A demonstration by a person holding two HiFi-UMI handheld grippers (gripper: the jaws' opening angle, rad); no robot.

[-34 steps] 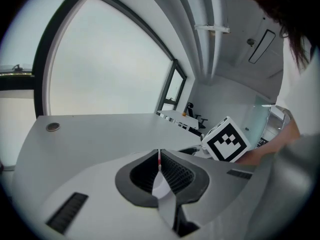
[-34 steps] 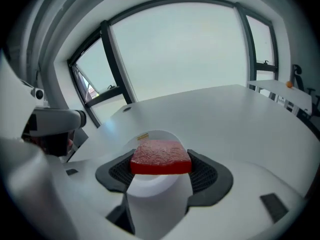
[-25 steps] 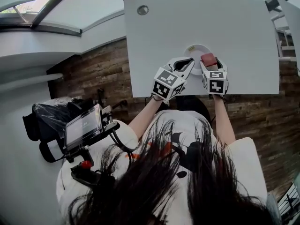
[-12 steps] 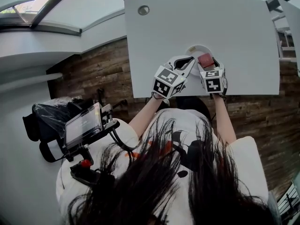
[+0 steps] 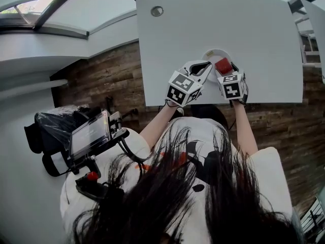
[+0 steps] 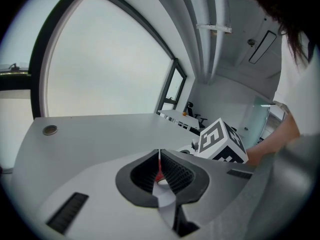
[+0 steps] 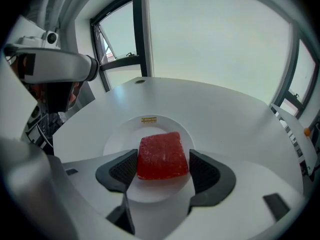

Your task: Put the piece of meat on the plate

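Note:
A red block of meat sits between the jaws of my right gripper, which is shut on it just over the white plate. In the head view the meat is at the plate's near right side, ahead of the right gripper. My left gripper rests just left of the plate with its jaws shut and nothing in them. In its own view the left gripper has its pads pressed together. The right gripper's marker cube shows beyond them.
The plate lies near the front edge of a white table with a round grommet at the far left. Wooden floor lies below the edge. A bag with a tablet hangs at the person's left side.
My right gripper has carried the meat a little to the left, over the plate's near side. The left gripper has hardly moved.

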